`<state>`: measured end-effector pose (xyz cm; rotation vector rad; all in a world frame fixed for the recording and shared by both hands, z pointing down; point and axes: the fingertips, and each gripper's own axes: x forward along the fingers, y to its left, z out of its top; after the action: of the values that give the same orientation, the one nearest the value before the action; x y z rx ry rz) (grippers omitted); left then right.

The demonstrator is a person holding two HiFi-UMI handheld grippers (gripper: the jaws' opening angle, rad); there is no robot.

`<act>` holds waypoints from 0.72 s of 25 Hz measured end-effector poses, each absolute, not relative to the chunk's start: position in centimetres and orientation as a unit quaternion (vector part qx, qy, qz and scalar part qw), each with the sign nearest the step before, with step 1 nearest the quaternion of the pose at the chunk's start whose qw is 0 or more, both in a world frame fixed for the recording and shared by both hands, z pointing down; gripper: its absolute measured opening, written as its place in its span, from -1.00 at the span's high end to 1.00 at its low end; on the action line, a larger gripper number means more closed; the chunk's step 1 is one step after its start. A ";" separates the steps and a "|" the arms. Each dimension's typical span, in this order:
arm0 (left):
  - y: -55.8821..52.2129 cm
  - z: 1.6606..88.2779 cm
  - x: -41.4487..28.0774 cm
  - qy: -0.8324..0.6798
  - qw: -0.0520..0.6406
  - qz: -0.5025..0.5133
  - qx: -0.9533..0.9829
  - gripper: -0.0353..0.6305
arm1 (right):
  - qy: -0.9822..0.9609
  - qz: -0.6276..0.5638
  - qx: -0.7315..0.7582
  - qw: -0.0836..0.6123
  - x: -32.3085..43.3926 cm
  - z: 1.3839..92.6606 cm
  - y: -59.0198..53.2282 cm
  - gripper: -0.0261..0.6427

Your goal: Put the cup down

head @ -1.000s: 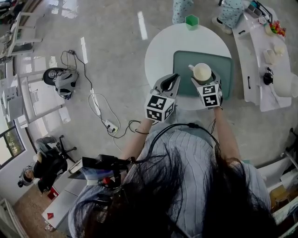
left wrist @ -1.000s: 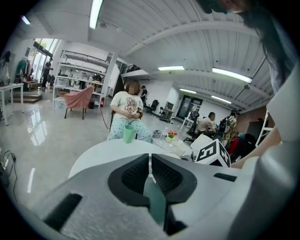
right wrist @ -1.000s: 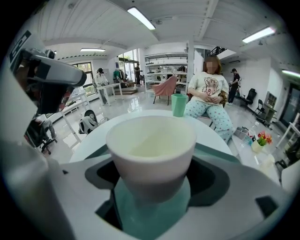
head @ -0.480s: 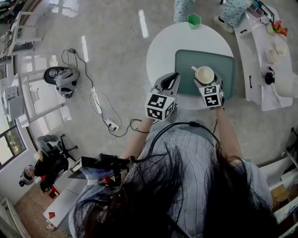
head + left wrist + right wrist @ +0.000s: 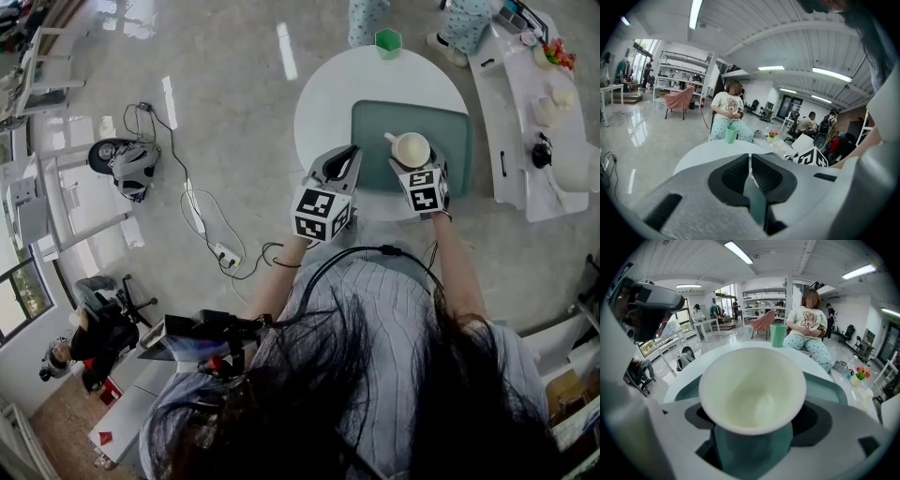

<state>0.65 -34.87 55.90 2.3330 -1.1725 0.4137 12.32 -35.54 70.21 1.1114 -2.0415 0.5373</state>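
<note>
A cream cup [image 5: 411, 149] with a small handle sits upright between the jaws of my right gripper [image 5: 413, 161], over the near part of a teal tray [image 5: 452, 131] on the round white table [image 5: 328, 98]. In the right gripper view the cup [image 5: 752, 390] is empty and fills the gap of my right gripper [image 5: 753, 425], with the tray [image 5: 825, 387] behind it. Whether the cup's base touches the tray is hidden. My left gripper [image 5: 349, 156] hovers at the tray's left edge. In its own view my left gripper [image 5: 750, 161] is shut with nothing held.
A green cup [image 5: 387, 40] stands at the table's far edge, in front of a seated person [image 5: 806, 329] in patterned trousers. A long white side table [image 5: 525, 178] with small items runs along the right. Cables and a power strip [image 5: 223, 253] lie on the floor at left.
The cup and both grippers keep nearly the same place over the tray; only the head view has shifted slightly.
</note>
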 end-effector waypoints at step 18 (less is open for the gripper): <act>-33.4 55.1 -1.4 -0.440 0.235 0.141 0.855 0.83 | -0.766 0.255 0.497 0.318 15.3 68.0 -32.8 -0.31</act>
<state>-1.43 -33.38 55.11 2.3458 -1.2079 0.3864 15.26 -32.79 67.96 1.3068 -2.0165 0.6711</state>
